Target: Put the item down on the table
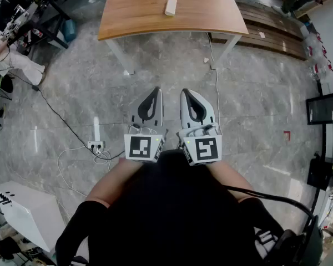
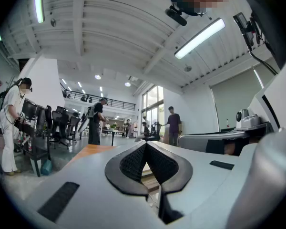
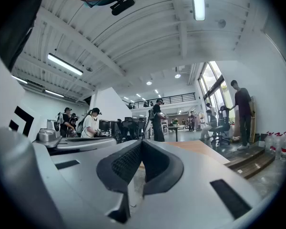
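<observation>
The white item [image 1: 170,6] is seen lying on the table [image 1: 133,15] at twelve o'clock, so the placing is judged done. The left gripper [image 1: 154,93] and right gripper [image 1: 186,93] are closed on nothing, well apart from it.

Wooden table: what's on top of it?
One small white item lies on the wooden table. The table's far end is cut off by the picture's edge, so anything there cannot be seen.
</observation>
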`<state>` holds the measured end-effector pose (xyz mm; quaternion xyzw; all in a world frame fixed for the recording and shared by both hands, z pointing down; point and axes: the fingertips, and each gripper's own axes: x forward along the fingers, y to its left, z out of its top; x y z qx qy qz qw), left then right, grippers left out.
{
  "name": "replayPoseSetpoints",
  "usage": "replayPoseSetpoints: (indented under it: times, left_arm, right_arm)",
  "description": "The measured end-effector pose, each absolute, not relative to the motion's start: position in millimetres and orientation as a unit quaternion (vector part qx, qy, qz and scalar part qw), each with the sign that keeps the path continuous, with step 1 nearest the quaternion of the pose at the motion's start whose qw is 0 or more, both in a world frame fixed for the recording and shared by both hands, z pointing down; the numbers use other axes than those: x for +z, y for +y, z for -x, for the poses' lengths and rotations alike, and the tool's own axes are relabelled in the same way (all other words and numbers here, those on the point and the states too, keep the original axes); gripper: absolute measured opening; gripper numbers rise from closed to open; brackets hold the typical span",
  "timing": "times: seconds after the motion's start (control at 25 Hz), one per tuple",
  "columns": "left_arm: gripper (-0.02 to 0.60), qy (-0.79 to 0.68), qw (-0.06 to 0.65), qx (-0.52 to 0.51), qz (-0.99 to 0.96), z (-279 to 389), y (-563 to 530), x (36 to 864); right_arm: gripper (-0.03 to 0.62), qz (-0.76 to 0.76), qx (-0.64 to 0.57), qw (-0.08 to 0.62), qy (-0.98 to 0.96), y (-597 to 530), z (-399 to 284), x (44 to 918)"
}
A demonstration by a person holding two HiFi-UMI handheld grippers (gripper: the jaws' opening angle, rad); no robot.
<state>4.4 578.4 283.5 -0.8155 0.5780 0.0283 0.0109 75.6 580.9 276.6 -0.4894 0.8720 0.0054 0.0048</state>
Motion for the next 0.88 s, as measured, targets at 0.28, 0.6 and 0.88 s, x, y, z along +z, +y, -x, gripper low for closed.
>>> replayPoseSetpoints:
  times: [0.28, 0.6, 0.88]
  left_arm:
    - [0.003, 0.578, 0.013, 0.026, 0.815, -8.7, 572.1, 284.3]
    - [0.003, 0.581, 0.012, 0.024, 0.813, -16.2, 561.3, 289.4]
    - [0.003, 0.594, 0.008, 0.021, 0.804, -28.9, 547.2, 296.3]
  right_arm:
    - [0.012, 0.489, 0.005, 0.006, 0.872, 573.8, -78.6, 276.8]
    - [0.012, 0.487, 0.002, 0.0, 0.873, 562.2, -86.3, 282.2]
    - [0.012, 0.486, -0.014, -0.008, 0.874, 544.5, -103.2, 288.9]
